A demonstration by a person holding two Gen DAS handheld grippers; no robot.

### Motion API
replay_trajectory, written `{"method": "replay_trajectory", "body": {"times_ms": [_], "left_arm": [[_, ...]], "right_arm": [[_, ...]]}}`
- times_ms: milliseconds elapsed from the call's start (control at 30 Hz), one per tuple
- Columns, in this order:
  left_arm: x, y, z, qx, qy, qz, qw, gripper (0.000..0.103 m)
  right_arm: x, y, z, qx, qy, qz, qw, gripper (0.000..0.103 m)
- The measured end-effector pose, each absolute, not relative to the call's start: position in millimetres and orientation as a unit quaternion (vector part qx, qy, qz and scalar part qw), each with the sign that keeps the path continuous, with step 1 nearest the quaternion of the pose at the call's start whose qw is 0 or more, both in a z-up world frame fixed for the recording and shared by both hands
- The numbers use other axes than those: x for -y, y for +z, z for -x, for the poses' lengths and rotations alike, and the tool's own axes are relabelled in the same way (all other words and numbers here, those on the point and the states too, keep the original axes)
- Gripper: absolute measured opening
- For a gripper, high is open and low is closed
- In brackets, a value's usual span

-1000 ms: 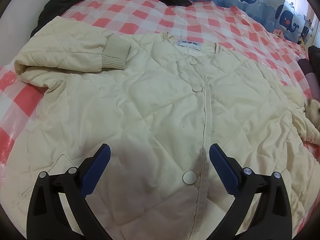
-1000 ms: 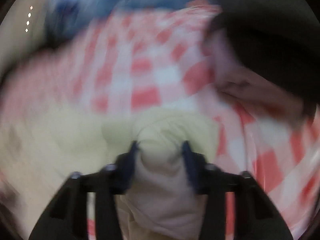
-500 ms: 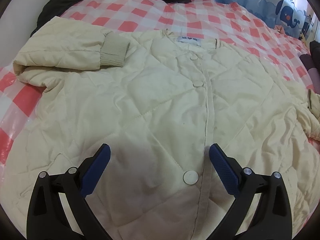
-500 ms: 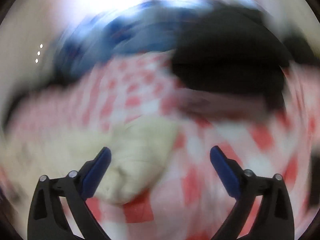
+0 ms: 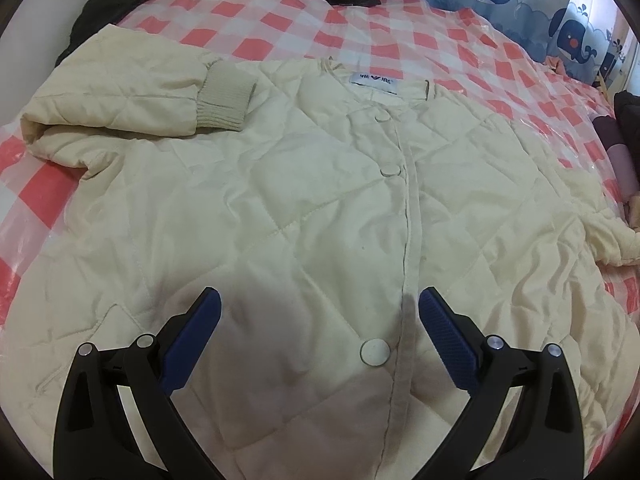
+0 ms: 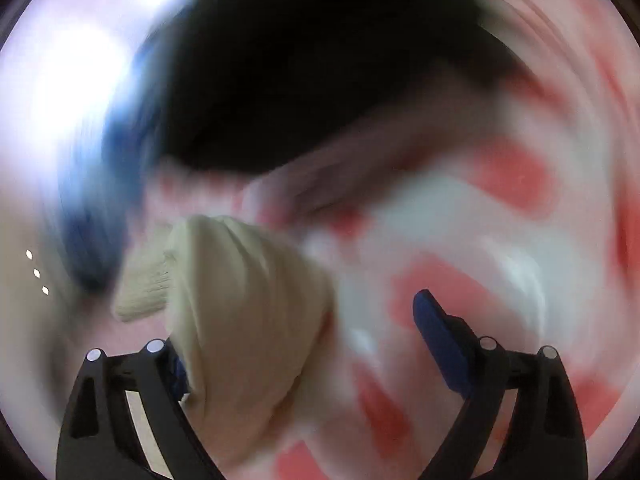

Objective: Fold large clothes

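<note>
A cream jacket (image 5: 320,200) lies flat in the middle of the frame on a red and white checked bed (image 5: 400,20). One sleeve (image 5: 120,92) is folded across at upper left. The left tongs (image 5: 320,340) hang wide apart above the jacket's lower front. The right tongs (image 6: 304,344) are apart too, with a cuff (image 6: 240,300) lying against the left finger. That view is blurry.

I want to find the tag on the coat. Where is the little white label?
In the left wrist view the white label sits at the neckline of the cream jacket, upper middle, just above the top button, right of the folded sleeve's ribbed cuff.
</note>
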State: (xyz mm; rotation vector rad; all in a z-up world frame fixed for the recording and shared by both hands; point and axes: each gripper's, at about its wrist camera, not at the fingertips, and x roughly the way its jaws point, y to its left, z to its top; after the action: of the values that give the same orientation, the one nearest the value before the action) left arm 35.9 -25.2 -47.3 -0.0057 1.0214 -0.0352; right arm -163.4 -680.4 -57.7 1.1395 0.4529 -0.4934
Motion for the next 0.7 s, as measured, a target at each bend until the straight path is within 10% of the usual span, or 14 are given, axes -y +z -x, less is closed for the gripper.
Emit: {"method": "replay_trajectory", "body": {"times_ms": [233,500,700], "left_arm": [[22.7,-29.1,-33.2,-0.462,-0.015,-0.021,0.887,0.095],[-13.9,20.0,-77.5,-0.389,0.048,-0.198,0.898,0.095],[-28.4,-4.2,-155.2,-0.433,0.029,-0.320,0.842,0.095]], "right_arm": [[691.1,-53.8,307.7,-0.059,-0.295,-0.580,0.757,0.090],[495.1,6.9,158.7,-0.204,-0.034,-0.431,0.879,0.095],[324.3,-47.4,56.0,-0.326,0.165,-0.421,0.830,0.096]]}}
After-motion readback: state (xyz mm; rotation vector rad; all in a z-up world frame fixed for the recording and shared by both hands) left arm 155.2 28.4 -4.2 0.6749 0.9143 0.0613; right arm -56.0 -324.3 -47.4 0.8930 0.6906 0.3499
